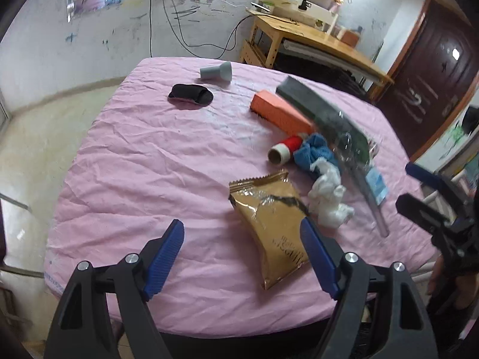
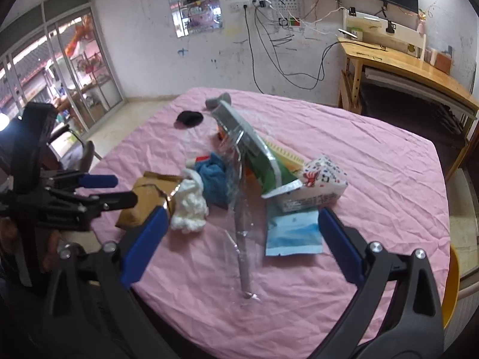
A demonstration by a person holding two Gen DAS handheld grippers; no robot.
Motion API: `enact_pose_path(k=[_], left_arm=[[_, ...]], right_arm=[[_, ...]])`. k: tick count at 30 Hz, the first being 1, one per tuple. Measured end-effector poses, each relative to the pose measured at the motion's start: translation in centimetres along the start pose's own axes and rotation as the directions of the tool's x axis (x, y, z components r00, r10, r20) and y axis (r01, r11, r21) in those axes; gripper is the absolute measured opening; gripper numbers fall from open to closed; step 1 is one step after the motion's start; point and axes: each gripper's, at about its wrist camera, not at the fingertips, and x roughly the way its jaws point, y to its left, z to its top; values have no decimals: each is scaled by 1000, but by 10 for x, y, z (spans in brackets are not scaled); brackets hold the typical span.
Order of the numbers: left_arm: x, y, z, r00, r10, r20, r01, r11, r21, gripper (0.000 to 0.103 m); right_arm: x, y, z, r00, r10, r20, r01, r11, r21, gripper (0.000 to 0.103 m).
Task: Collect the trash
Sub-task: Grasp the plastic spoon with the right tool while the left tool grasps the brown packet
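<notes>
Left wrist view: left gripper [image 1: 242, 233] hangs over the pink table [image 1: 134, 164], jaws wide apart with nothing between the pads, and the gold snack wrapper [image 1: 269, 224] lies flat just ahead. Right wrist view: right gripper [image 2: 239, 227] is spread too, empty, above the white tissue wad [image 2: 190, 206] and blue packet [image 2: 295, 233].

Wrinkled matt pink cloth [image 1: 134, 161] covering table; glossy gold foil snack wrapper [image 1: 269, 224]; crumpled white tissue [image 2: 190, 206]; blue knitted cloth [image 2: 214, 179]; smooth varnished wooden desk [image 2: 419, 68].
</notes>
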Motion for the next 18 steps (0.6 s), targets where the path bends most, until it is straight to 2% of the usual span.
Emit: enact_pose_path(k=[2, 4, 6, 8, 13, 15, 16, 17, 18], left_arm=[[2, -5, -4, 1000, 27, -1, -27, 999, 24, 76], [6, -7, -7, 1000, 24, -12, -24, 999, 27, 76], [6, -7, -10, 1000, 23, -15, -23, 999, 23, 76], [5, -6, -13, 1000, 27, -13, -26, 999, 19, 76], [0, -2, -14, 1000, 29, 0, -29, 1000, 5, 76], [-1, -3, -13, 1000, 11, 3, -11, 1000, 4, 76], [-1, -5, -12, 1000, 2, 1, -2, 1000, 8, 76], [-1, -7, -11, 1000, -3, -2, 3, 1000, 11, 76], [0, -8, -11, 1000, -9, -6, 10, 1000, 13, 76]], right_arm=[[4, 2, -1, 1000, 19, -4, -19, 1000, -1, 97], [8, 3, 1, 1000, 21, -2, -21, 1000, -12, 97], [13, 4, 3, 1000, 6, -12, -6, 1000, -29, 92], [20, 6, 4, 1000, -2, -27, 1, 999, -38, 64], [40, 9, 3, 997, -15, -75, 10, 998, -61, 47], [46, 10, 2, 995, -18, -93, 11, 997, -72, 34], [48, 10, 1, 995, -19, -101, 11, 997, -78, 22], [50, 11, 1, 994, -17, -108, 8, 997, -81, 16], [51, 11, 1, 994, -19, -110, 10, 996, -84, 14]])
